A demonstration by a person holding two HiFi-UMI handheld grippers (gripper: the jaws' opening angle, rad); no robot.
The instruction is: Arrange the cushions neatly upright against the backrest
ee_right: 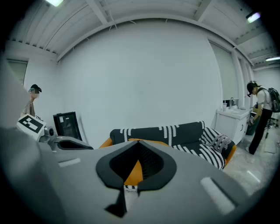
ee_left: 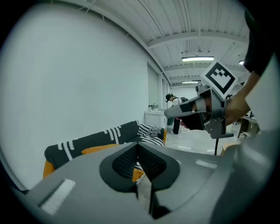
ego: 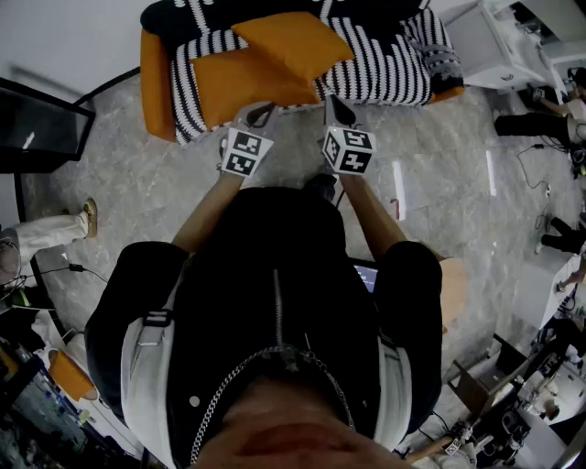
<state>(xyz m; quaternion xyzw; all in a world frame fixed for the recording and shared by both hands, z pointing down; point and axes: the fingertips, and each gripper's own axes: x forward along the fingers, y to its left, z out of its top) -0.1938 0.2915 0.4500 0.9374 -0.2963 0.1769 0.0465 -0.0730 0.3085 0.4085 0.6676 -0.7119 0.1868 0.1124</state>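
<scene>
fingers [ee_left: 117,168] of our left gripper [ee_left: 139,144] are pressed fully together with nothing between them, and those of our right gripper [ee_right: 139,143] are closed and empty as well. we hold both out in front of us, side by side and slightly apart, angled a little downward over the grey marbled floor [ego: 137,197], left one on the left, right one on the right. just beyond their tips, and apart from them, stands the orange sofa [ego: 156,87], with a black-and-white striped throw [ego: 380,64] spread over the right part of its seat. on the left part of the seat a large orange cushion [ego: 240,84] lies flat, and a second orange cushion [ego: 291,41] lies slanted across its far right corner; neither stands upright. at the right end a striped cushion [ego: 438,50] slumps by the armrest. behind them all runs the dark backrest [ego: 183,14] with its white marks. farther off, a white cabinet [ego: 499,46] stands to the right of the sofa, a black framed panel [ego: 41,124] sits to its left, and a plain pale wall [ee_right: 140,74] closes the far side.
</scene>
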